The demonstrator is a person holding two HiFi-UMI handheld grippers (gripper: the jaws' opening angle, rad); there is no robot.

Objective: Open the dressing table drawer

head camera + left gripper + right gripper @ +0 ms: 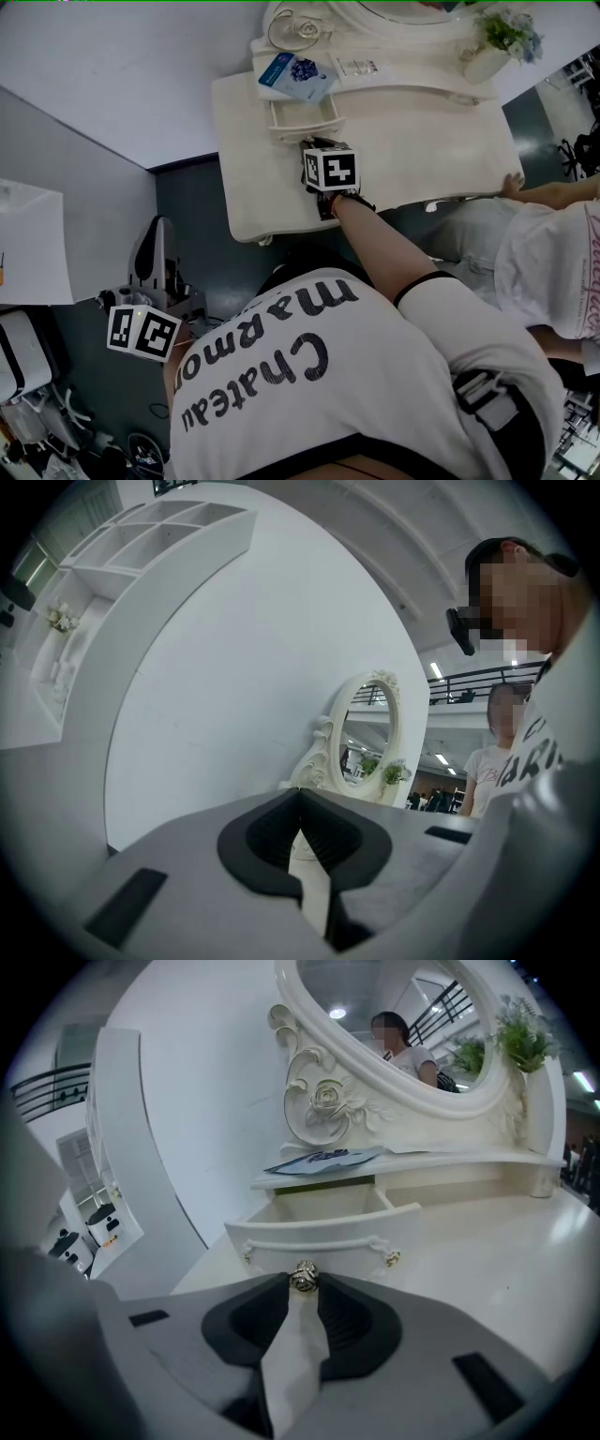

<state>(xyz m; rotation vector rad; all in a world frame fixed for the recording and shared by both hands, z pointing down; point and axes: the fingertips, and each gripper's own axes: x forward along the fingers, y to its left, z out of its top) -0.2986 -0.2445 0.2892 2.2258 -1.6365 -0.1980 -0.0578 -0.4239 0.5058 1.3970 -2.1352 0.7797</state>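
Observation:
The cream dressing table (422,141) has its small left drawer (305,117) pulled out, and I see its hollow inside (319,1206) in the right gripper view. My right gripper (317,148) reaches to the drawer front (323,1241). Its jaw tips (303,1283) pinch the round metal drawer knob (303,1277). My left gripper (142,333) hangs low at my left side, away from the table. In the left gripper view its jaws (300,794) meet at the tips with nothing between them, aimed toward the mirror (367,728).
A blue booklet (295,75) lies on the shelf above the drawer. A potted plant (502,37) stands at the table's far right. Another person (553,262) stands to the right, a hand (514,183) on the table edge. Equipment (159,258) clutters the floor at left.

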